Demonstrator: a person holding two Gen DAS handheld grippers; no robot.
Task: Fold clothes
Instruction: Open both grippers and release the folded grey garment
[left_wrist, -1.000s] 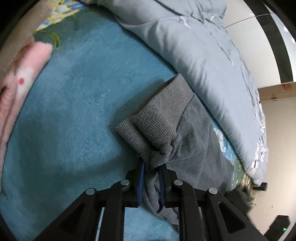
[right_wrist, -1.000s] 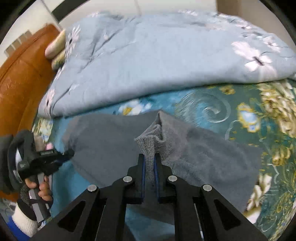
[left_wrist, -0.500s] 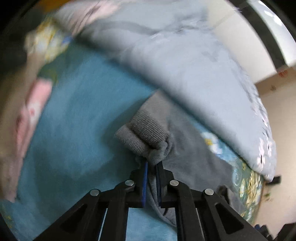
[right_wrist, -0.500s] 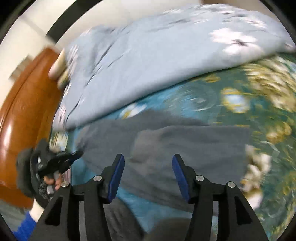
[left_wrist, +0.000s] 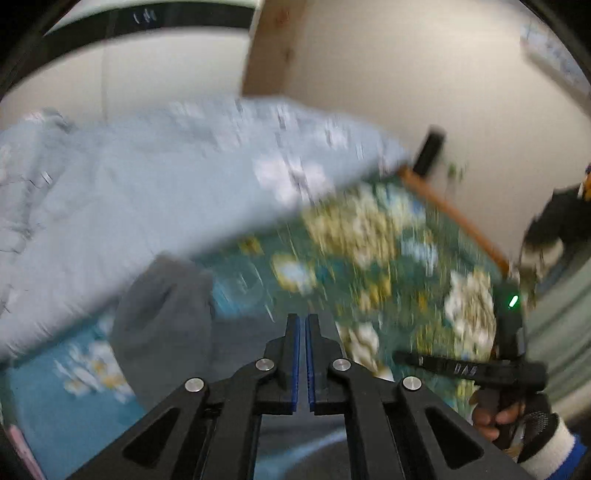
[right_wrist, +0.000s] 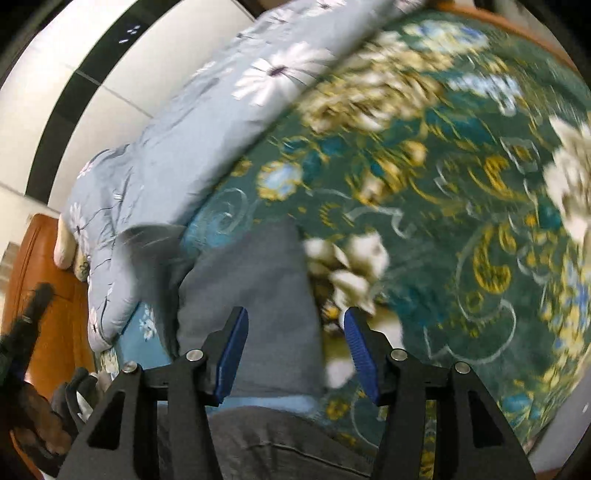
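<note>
A grey knit garment (left_wrist: 162, 325) lies folded on the teal flowered bedspread (left_wrist: 369, 258); it also shows in the right wrist view (right_wrist: 255, 295). My left gripper (left_wrist: 301, 325) is shut with nothing between its blue pads, raised above the garment's right part. My right gripper (right_wrist: 295, 336) is open and empty, hovering over the garment's right edge. The right gripper and the gloved hand holding it (left_wrist: 513, 373) appear at the right of the left wrist view. Both views are blurred by motion.
A light blue flowered quilt (left_wrist: 147, 177) is bunched along the far side of the bed (right_wrist: 177, 147). An orange wooden headboard (right_wrist: 44, 295) is at the left. The bed's wooden foot edge (left_wrist: 454, 214) and a cream wall lie beyond.
My left gripper let go of the grey garment, stayed shut and swung right toward the foot of the bed. My right gripper opened, released the garment and pulled back.
</note>
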